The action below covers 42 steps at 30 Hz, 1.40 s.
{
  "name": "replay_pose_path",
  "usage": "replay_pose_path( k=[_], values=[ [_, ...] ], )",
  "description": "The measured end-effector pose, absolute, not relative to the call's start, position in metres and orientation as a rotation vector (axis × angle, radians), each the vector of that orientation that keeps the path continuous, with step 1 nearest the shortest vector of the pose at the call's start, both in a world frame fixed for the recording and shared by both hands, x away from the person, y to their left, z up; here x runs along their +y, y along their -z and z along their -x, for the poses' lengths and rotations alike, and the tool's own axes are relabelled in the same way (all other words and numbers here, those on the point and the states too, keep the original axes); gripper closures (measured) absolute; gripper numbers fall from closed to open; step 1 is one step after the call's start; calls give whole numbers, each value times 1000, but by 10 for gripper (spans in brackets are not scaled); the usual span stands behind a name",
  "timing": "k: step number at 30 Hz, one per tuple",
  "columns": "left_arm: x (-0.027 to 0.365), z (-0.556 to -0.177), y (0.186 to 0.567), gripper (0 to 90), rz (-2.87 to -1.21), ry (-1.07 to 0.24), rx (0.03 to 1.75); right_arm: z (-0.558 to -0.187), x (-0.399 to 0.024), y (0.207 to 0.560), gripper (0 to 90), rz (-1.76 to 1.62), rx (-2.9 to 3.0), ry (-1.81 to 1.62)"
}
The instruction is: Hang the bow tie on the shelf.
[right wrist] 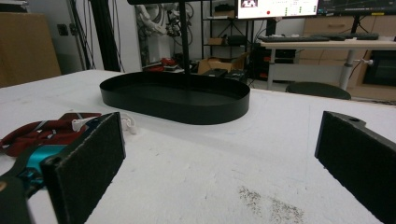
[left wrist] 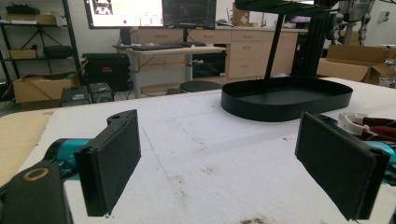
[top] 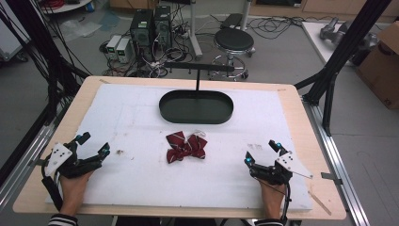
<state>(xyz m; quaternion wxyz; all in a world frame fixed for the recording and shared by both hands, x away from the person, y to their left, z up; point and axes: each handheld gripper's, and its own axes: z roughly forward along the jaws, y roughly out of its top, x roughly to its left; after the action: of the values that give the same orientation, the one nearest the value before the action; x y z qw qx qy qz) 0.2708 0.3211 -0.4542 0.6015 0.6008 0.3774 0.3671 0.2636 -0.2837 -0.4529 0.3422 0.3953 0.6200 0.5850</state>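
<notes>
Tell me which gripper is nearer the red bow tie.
Right, narrowly. The right gripper rests open on the white mat to the right of the red bow tie; the left gripper, also open, sits slightly farther off on its left. Neither touches it.

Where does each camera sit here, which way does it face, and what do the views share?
High view: above the person's edge of the table, looking forward and down; both hands show, with left claw and right claw.
Left gripper view: rides the left claw, low over the white mat, facing the black tray; its open jaws show.
Right gripper view: rides the right claw, facing the same tray; open jaws show.
Shared: both gripper views catch the tray and the red bow tie.
</notes>
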Motion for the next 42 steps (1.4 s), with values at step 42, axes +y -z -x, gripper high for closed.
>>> replay_pose_path(
  k=[42],
  values=[
    [321, -268, 455, 148, -1374, -871, 857, -270, -279, 444, 6, -1192, 1598, -1493]
  ],
)
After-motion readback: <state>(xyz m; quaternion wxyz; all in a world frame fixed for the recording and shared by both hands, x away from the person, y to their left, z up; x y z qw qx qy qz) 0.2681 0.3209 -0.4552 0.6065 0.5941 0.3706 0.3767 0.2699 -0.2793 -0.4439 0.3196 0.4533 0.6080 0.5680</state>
